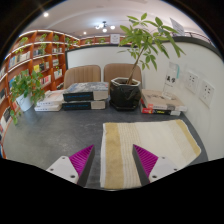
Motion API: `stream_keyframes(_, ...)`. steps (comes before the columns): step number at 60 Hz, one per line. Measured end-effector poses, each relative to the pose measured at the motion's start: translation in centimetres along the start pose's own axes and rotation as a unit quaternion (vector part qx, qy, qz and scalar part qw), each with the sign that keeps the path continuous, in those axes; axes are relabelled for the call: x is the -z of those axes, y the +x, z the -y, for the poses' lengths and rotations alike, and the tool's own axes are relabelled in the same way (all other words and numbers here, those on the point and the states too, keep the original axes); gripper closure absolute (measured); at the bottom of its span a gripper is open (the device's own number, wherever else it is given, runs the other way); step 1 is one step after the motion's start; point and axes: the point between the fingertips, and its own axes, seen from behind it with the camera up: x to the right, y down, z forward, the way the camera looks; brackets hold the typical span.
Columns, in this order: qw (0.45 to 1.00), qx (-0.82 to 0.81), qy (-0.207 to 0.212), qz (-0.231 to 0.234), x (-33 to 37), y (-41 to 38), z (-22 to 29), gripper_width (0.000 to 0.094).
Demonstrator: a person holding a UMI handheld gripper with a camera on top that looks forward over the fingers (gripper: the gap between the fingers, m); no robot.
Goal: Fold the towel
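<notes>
**Hovering over the towel, jaws wide, nothing held**

Your gripper (110, 165) is spread wide and has hold of nothing. Left finger pad (80, 158) and right finger pad (146, 158) both show magenta and sit well apart.

The towel (148, 148) lies flat on the dark grey table (50, 135), cream with a yellowish band down its left edge. It sits between the fingers and runs on to about 2 o'clock of them. The near end of the towel passes between the two pads; the right pad overlaps the cloth in view, the left pad is just beside its left edge. Can't tell if either fingertip touches the fabric.

Beyond the towel at 12 o'clock: a potted plant (135, 60) in a black pot, upright, leaves spreading wide. At 11 o'clock of the towel, two stacks of books (78, 96) side by side on the table. At 1 o'clock, just right of the pot, another low stack of books (160, 101).

Behind the table are two tan chairs (100, 73), backs visible. At 9 to 10 o'clock a bookshelf (35, 58) with orange trim runs along the wall, with a leafy plant (25, 85) in front of it. White wall at 2 o'clock carries papers (190, 82) pinned up.
</notes>
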Motion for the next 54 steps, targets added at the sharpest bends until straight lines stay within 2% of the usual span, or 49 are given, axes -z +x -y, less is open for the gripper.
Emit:
stream_keyframes(6, 1.000, 0.009, -0.021, 0.010, -3.2, -0.2, -1.3, 0.0309)
stream_keyframes(8, 1.000, 0.029, 0.004, 0.007, -3.6, -0.2, -0.4, 0.0341)
stream_keyframes(16, 0.999, 0.033, 0.001, 0.014, -3.9, -0.8, -0.6, 0.0686)
stream_keyframes(17, 0.999, 0.031, -0.001, 0.009, -4.0, -0.6, -0.6, 0.0695)
stream_keyframes(19, 1.000, 0.030, -0.002, -0.004, -4.1, 0.2, -0.4, 0.0886)
stream_keyframes(25, 1.000, 0.001, -0.027, 0.014, -4.1, 0.5, -0.2, 0.0893)
stream_keyframes(30, 0.997, -0.032, -0.047, 0.054, -3.4, -0.7, 1.1, 0.0892)
stream_keyframes(38, 0.994, -0.087, -0.005, 0.068, -0.3, 3.6, 8.2, 0.0893)
stream_keyframes(44, 0.992, -0.123, 0.011, 0.036, 1.1, 10.0, 10.3, 0.0893)
stream_keyframes(52, 0.992, -0.121, -0.008, -0.041, -0.1, 20.2, 7.7, 0.0894)
stream_keyframes(54, 0.991, -0.117, -0.018, -0.063, -0.7, 22.5, 6.3, 0.0821)
